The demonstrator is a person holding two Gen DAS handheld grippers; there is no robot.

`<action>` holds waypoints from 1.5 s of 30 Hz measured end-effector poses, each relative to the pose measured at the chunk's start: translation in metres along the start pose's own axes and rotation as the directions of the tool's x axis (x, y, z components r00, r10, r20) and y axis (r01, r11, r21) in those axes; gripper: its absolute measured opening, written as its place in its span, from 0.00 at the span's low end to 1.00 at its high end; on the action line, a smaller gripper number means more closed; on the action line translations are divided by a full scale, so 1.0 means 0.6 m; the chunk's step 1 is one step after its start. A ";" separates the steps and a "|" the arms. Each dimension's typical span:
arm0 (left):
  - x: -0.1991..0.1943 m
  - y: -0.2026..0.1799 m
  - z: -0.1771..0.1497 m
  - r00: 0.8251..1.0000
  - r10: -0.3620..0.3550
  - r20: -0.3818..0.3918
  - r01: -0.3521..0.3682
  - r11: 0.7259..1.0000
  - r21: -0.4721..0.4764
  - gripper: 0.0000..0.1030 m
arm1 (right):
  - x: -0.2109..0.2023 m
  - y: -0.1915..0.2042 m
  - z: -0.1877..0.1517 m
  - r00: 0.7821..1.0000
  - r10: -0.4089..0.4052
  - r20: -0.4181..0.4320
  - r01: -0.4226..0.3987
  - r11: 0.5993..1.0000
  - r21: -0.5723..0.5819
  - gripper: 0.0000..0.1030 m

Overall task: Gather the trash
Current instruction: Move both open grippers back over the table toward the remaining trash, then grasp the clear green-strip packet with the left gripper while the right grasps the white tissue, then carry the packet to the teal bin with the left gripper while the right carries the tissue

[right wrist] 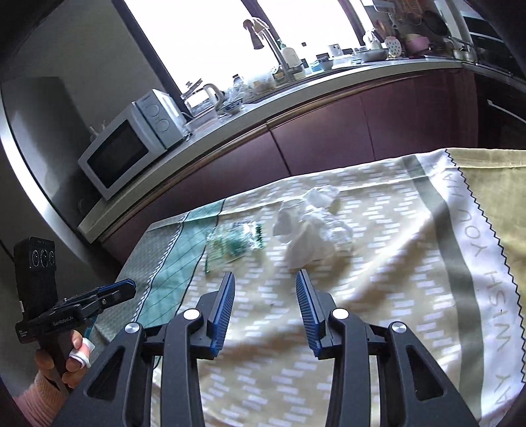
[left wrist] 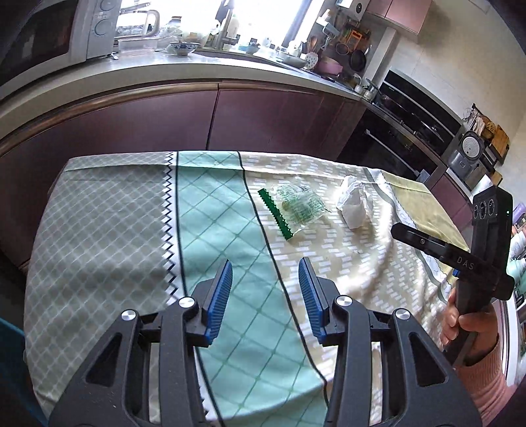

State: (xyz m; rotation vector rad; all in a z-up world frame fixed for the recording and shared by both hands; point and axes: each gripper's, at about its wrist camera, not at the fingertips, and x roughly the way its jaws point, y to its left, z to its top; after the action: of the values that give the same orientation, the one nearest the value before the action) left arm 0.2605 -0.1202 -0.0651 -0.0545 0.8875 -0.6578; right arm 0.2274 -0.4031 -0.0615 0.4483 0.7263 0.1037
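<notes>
Daylight is pouring in through the window (left wrist: 263, 19) behind the kitchen counter, blowing out to pure white in both views and leaving the items on the sill (right wrist: 289, 65) as washed-out silhouettes. Soft glare is spreading across the patterned cloth (left wrist: 328, 249) on the surface, with faint shadows lying in its folds. The left wrist view is staying fairly sharp; the right wrist view is smearing, so the crumpled white paper (right wrist: 309, 230) and green-printed wrapper (right wrist: 236, 243) are looking blurred. Fisheye distortion is bending the counter edge (right wrist: 230, 131), and dark vignetting is closing in at the corners.

Green-printed wrapper (right wrist: 235, 244) and crumpled tissue (right wrist: 309, 226) — both motion-blurred, print unreadable.
</notes>
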 end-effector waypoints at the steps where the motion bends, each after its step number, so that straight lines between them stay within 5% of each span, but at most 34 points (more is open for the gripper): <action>1: 0.016 -0.006 0.009 1.000 0.000 -0.009 0.000 1.000 0.001 0.40 | 0.005 -0.006 0.006 1.000 -0.008 0.002 0.008 1.000 0.007 0.40; 8: 0.098 -0.033 0.062 0.998 0.050 -0.041 -0.049 0.998 0.026 0.41 | 0.041 -0.041 0.042 0.998 -0.057 -0.007 0.057 0.998 0.021 0.52; 21: 0.181 -0.049 0.091 0.995 0.050 -0.089 -0.047 0.998 0.030 0.48 | 0.080 -0.056 0.057 0.998 -0.047 -0.049 0.048 0.999 0.008 0.55; 24: 0.189 -0.058 0.093 0.995 0.050 -0.089 -0.046 0.998 0.042 0.39 | 0.084 -0.056 0.054 0.997 -0.043 -0.056 0.044 0.999 0.005 0.50; 35: 0.189 -0.094 0.081 0.997 0.057 -0.057 -0.051 0.994 0.098 0.18 | 0.089 -0.059 0.051 0.997 -0.004 -0.078 0.004 1.000 0.007 0.08; 38: 0.175 -0.109 0.074 0.997 0.070 -0.034 -0.065 0.990 0.125 0.08 | 0.082 -0.057 0.052 0.998 0.000 -0.066 0.000 1.000 0.000 0.06; 45: 0.133 -0.121 0.055 0.997 0.073 0.007 -0.073 0.987 0.144 0.06 | 0.063 -0.050 0.043 0.998 0.026 -0.054 -0.026 1.000 -0.003 0.05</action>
State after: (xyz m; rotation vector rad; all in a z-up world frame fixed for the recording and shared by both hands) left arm 0.2835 -0.2301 -0.0771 0.1067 0.8346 -0.6520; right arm 0.2709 -0.4303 -0.0807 0.4530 0.7731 0.1420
